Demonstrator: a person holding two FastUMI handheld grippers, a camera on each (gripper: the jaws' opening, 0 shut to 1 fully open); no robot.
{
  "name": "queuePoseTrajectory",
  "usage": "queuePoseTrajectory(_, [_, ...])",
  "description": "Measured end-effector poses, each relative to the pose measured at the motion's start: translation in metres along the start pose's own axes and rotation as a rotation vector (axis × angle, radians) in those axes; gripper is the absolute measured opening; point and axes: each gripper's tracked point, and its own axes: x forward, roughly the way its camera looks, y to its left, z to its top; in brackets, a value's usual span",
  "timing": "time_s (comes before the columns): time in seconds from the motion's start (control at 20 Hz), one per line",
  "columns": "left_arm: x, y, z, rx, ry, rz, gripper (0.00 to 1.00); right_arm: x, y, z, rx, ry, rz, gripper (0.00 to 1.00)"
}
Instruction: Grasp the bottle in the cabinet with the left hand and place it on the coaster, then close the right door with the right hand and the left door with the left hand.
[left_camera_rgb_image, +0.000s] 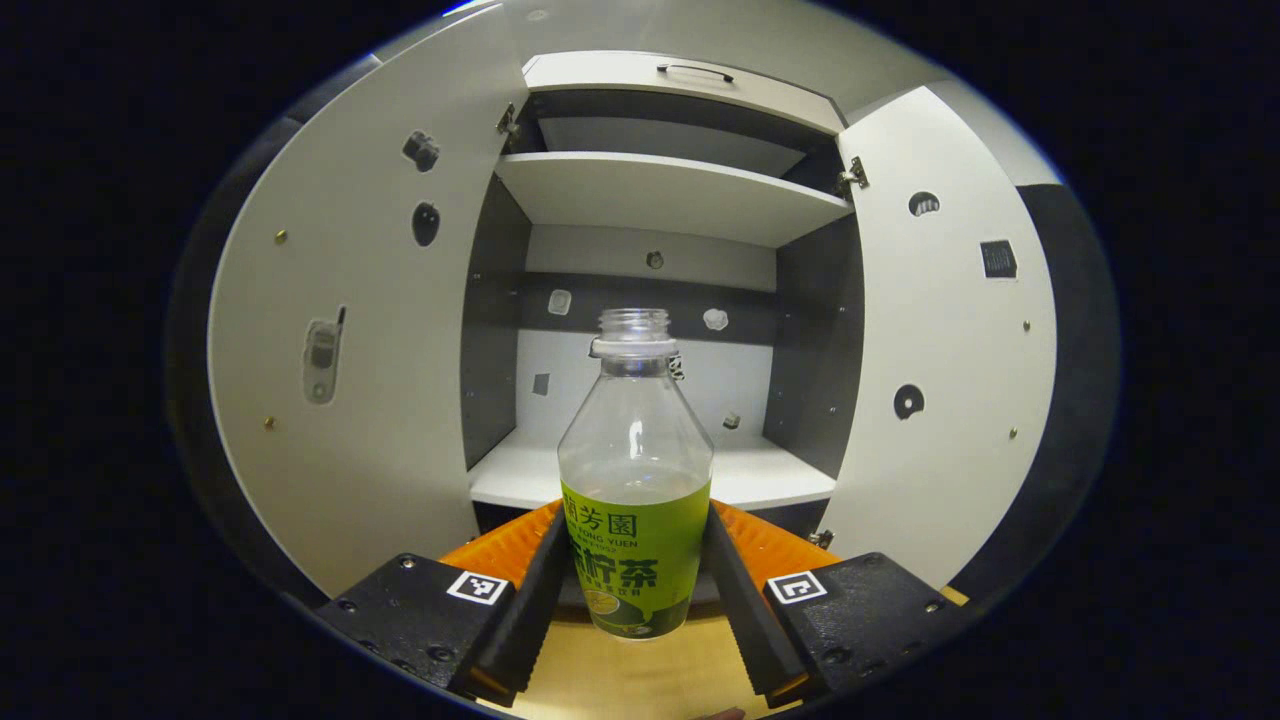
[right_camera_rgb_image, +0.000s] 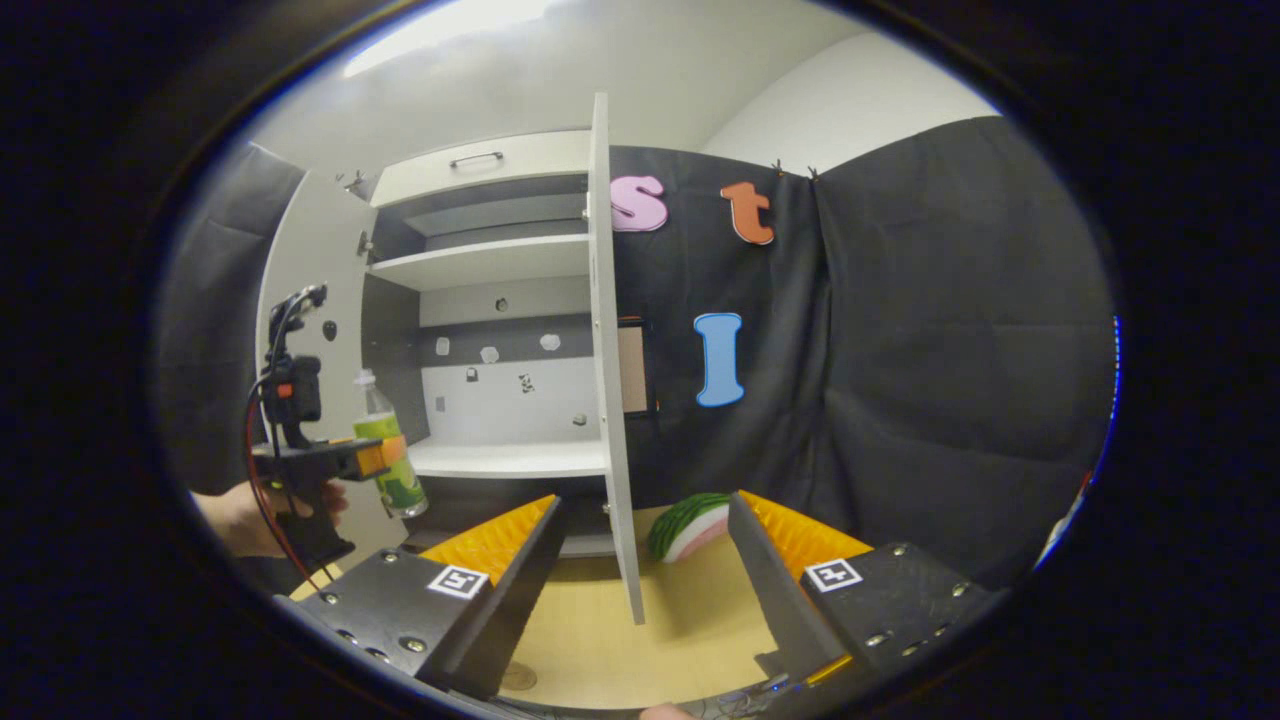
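Clamped between both fingers of the left gripper (left_camera_rgb_image: 637, 590), the bottle (left_camera_rgb_image: 636, 480) stands upright and uncapped, held by its labelled lower body in front of the cabinet (left_camera_rgb_image: 660, 200) and clear of its lower shelf, above the wooden table (left_camera_rgb_image: 640, 680). Extraction appears complete; placement is outstanding, and no coaster can be identified with confidence. Both doors stand open: the left door (left_camera_rgb_image: 350, 360) and the right door (left_camera_rgb_image: 940, 360). The right gripper (right_camera_rgb_image: 640, 575) is spread and grasps nothing, with the right door's edge between its fingers. A watermelon-slice object (right_camera_rgb_image: 690, 525) lies on the table beyond.
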Motion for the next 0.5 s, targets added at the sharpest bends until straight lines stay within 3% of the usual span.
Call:
queuePoseTrajectory(0.15, [-0.020,-0.012,-0.026,-0.036,-0.059,-0.067,0.79,0.002,-0.004,-0.004,0.017,0.007,0.006,0.99])
queuePoseTrajectory(0.35, [-0.049,-0.027,-0.100,-0.050,0.045,-0.133,0.80,0.002,-0.002,-0.016,0.043,0.049,0.025,0.99])
queuePoseTrajectory(0.5, [-0.063,-0.039,-0.140,-0.029,0.045,-0.182,0.80,0.002,0.005,-0.015,0.031,0.047,0.050,0.99])
